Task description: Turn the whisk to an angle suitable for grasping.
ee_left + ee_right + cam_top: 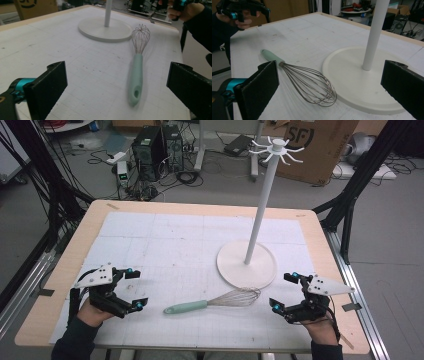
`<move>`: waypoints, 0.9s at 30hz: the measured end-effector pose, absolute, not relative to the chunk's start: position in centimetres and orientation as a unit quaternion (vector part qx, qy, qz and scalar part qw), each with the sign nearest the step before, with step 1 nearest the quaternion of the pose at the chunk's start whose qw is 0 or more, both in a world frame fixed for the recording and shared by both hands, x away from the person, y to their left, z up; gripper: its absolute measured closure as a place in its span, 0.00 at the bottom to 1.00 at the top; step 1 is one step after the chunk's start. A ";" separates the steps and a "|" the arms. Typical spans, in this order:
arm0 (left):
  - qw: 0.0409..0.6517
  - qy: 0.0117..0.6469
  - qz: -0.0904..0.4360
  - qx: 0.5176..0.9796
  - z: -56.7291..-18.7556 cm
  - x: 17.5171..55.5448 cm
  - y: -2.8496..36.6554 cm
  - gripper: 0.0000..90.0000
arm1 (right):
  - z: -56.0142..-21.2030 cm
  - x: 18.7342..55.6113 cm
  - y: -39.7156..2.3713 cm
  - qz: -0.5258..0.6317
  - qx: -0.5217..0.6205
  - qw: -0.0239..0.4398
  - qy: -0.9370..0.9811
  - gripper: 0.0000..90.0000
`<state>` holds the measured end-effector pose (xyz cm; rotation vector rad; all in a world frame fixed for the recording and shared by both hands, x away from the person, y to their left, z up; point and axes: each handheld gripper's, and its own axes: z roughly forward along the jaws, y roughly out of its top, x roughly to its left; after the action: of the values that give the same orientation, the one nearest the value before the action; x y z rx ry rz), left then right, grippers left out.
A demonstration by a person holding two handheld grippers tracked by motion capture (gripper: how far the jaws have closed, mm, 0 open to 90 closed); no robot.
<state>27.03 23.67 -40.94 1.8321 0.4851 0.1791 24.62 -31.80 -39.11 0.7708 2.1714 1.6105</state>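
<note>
A wire whisk (215,302) with a mint-green handle lies flat on the white mat near the front edge, its wires toward the white stand's round base (235,269). The stand's pole (262,200) rises to a crown of hooks (275,148). My left gripper (136,289) rests at the front left, open and empty, its jaws facing the whisk handle (135,79). At the front right my right gripper (284,291) is open and empty too, with the whisk's wires (312,85) and the stand's base (352,82) lying ahead of its jaws.
The white gridded mat (165,240) covers most of the wooden table (100,210). Beyond the table's far edge stand computer towers (156,145), cables and a cardboard box (320,145). Black frame struts (350,205) flank the right side.
</note>
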 end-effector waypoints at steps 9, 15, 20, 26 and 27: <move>0.522 0.187 0.064 0.830 -40.0 27.1 21.7 0.04 | -39.2 24.6 -31.2 0.560 0.267 0.161 0.768 0.00; 0.468 0.162 0.039 0.868 -39.5 27.7 19.4 0.06 | -39.4 24.7 -31.1 0.553 0.268 0.156 0.773 0.00; 0.428 0.154 0.037 0.890 -39.3 28.2 17.5 0.06 | -39.4 24.8 -31.2 0.552 0.270 0.156 0.773 0.00; 0.387 0.144 0.029 0.910 -38.6 28.4 15.2 0.08 | -39.4 24.7 -31.3 0.553 0.266 0.153 0.774 0.00; 0.378 0.140 0.028 0.915 -38.5 28.4 14.8 0.09 | -39.4 24.8 -31.3 0.552 0.267 0.153 0.775 0.00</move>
<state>28.36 14.82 -38.53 2.3387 0.3589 0.0719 24.75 -31.27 -39.36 0.7665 2.2220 1.5847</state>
